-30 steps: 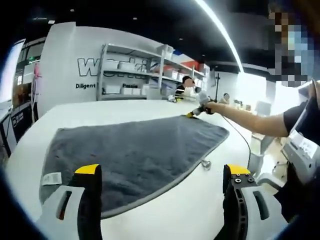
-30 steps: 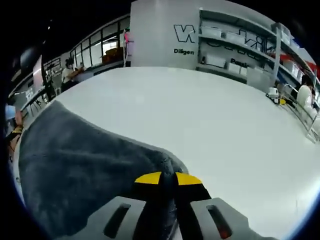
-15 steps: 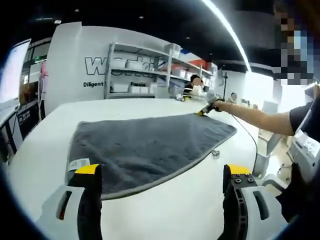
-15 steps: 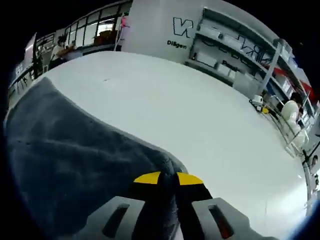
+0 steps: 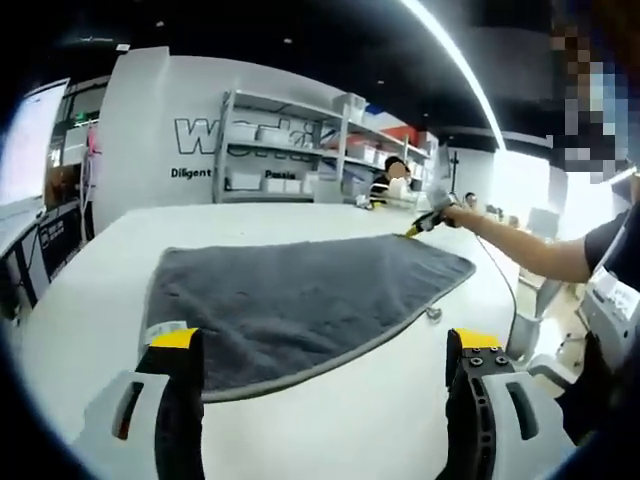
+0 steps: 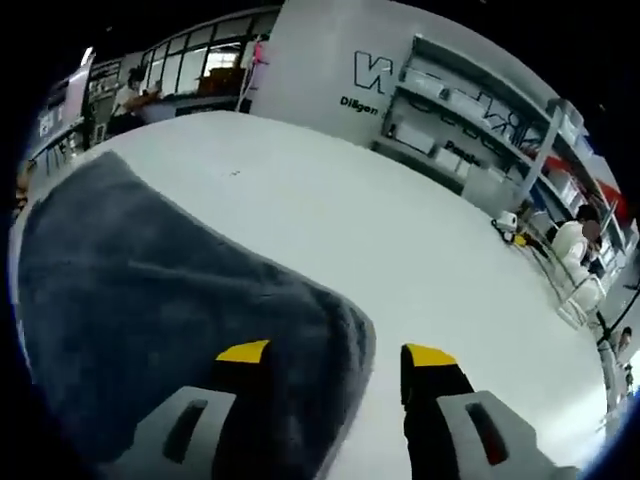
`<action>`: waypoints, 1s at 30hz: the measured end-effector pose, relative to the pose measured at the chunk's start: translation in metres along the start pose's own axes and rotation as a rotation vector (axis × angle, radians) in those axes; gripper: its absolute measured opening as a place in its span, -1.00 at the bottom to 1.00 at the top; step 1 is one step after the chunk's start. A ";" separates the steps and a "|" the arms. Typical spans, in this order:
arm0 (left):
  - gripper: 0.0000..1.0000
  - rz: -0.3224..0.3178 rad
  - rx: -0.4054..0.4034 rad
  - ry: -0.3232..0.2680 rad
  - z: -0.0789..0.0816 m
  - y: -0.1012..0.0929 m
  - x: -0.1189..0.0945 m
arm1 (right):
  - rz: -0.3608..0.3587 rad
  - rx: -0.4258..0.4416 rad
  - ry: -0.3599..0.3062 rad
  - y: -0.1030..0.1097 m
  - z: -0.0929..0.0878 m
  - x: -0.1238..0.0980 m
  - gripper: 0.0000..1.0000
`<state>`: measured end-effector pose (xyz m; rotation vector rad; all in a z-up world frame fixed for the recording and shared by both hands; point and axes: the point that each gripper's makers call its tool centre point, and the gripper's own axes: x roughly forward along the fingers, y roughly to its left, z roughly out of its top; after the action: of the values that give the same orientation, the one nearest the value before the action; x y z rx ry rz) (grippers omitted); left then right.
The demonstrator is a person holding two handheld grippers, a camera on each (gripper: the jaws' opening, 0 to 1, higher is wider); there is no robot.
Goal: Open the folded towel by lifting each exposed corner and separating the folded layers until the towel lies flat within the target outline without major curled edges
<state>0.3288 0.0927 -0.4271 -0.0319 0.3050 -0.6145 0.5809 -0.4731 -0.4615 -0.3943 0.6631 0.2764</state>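
**Both jaw pairs spread, towel on table**

Left gripper (image 5: 320, 350) wide open, just short of grey towel (image 5: 300, 300) spread on white table (image 5: 90, 300). Right gripper (image 6: 335, 352) parted, straddling the towel's corner (image 6: 335, 320); also visible at far corner (image 5: 425, 222).

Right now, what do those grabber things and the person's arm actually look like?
Each gripper has two pale grey plastic jaws with dark slots, black inner faces and yellow tips: the left gripper and the right gripper match. In the left gripper view, screws dot one jaw. The person's outstretched arm wears a short black sleeve, and a thin cable trails from the far gripper.
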 end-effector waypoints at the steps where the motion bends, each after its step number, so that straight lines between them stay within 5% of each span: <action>1: 0.99 0.002 -0.001 -0.002 0.000 0.000 0.000 | 0.022 -0.021 -0.010 0.008 -0.001 -0.008 0.07; 14: 0.99 0.003 -0.015 -0.006 -0.003 0.002 -0.002 | 0.245 -0.068 -0.043 0.081 -0.055 -0.108 0.14; 26: 0.99 -0.008 -0.021 -0.016 -0.002 0.000 -0.006 | 0.394 -0.041 0.060 0.137 -0.110 -0.151 -0.55; 30: 0.99 -0.003 -0.021 -0.014 -0.003 0.001 -0.007 | 0.358 -0.041 0.110 0.131 -0.128 -0.146 -0.60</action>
<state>0.3231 0.0976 -0.4278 -0.0574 0.2976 -0.6139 0.3533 -0.4301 -0.4944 -0.3302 0.8374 0.6122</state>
